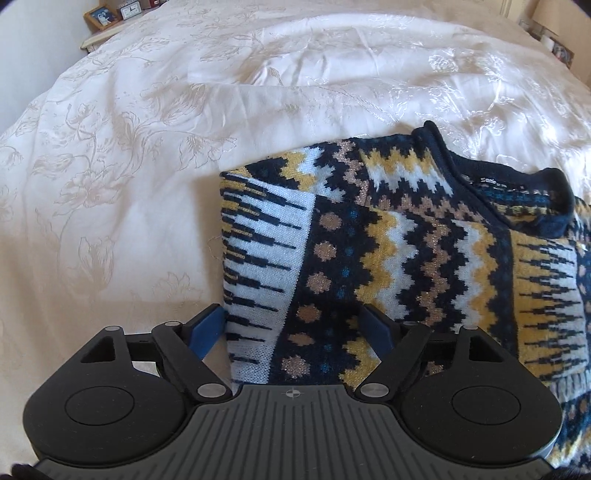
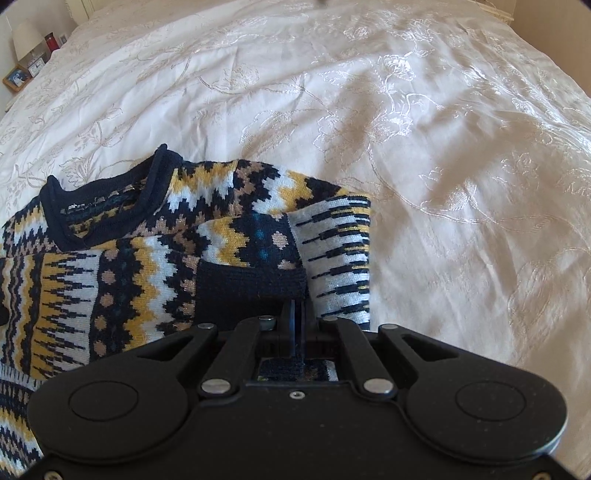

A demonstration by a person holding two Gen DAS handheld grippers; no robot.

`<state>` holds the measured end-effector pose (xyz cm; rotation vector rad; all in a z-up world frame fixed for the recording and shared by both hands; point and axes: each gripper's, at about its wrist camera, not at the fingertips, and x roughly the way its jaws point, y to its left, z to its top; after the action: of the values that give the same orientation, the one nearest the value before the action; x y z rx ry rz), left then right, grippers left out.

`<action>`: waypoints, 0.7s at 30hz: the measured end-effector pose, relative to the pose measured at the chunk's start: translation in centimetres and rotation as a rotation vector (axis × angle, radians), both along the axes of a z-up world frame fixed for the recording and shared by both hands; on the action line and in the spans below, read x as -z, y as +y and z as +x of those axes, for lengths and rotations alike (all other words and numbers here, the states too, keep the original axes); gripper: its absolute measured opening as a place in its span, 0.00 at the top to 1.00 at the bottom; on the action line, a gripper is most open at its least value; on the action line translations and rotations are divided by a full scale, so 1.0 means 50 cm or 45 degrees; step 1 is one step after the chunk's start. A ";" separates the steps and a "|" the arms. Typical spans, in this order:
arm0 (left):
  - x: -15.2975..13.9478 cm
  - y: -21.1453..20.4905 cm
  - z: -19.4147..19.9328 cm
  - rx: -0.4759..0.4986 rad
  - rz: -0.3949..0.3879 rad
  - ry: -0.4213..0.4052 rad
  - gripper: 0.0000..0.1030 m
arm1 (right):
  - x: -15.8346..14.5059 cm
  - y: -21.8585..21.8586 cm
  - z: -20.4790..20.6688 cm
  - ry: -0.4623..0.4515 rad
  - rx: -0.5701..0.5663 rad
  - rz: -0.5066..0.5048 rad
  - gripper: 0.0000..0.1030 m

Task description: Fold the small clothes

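Left gripper (image 1: 295, 328): jaws wide, blue fingers (image 1: 207, 330) straddling the near left portion of the sweater (image 1: 388, 240); pads clear of the knit, nothing gripped. Right gripper (image 2: 295, 321): jaws closed tight, dark navy fabric showing just beneath and beyond the tips; whether any knit is pinched cannot be told, the tips being masked by the body.

Sweater: partly folded, flat on the white bedspread (image 1: 129, 166), sleeves turned inward over the body. Navy neckline (image 1: 517, 192) at the far end from both claws, hem end nearest and mostly hidden under the gripper bodies. Long axis running straight away from the claws, collar outermost. Left folded edge directly under the left claw; right folded edge just right of the right claw.

Judgement: both claws at the near end, roughly level with one another, neither clearly nearer to the collar. Next fold likely near end over toward the neckline, along that axis; left claw not yet closed for it.

Beyond: picture frame (image 1: 100, 15) and small clock (image 1: 130, 10) on a bedside surface, well apart.
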<state>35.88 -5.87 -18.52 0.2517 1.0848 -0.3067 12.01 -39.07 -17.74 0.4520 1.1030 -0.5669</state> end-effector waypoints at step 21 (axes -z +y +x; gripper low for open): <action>-0.083 0.125 -0.239 0.043 -0.028 0.029 0.05 | -0.111 0.163 -0.156 -0.156 -0.102 -0.127 0.00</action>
<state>23.93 0.38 -14.35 0.2478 1.1000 -0.3521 4.19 -30.92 -12.21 0.3492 0.9671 -0.5147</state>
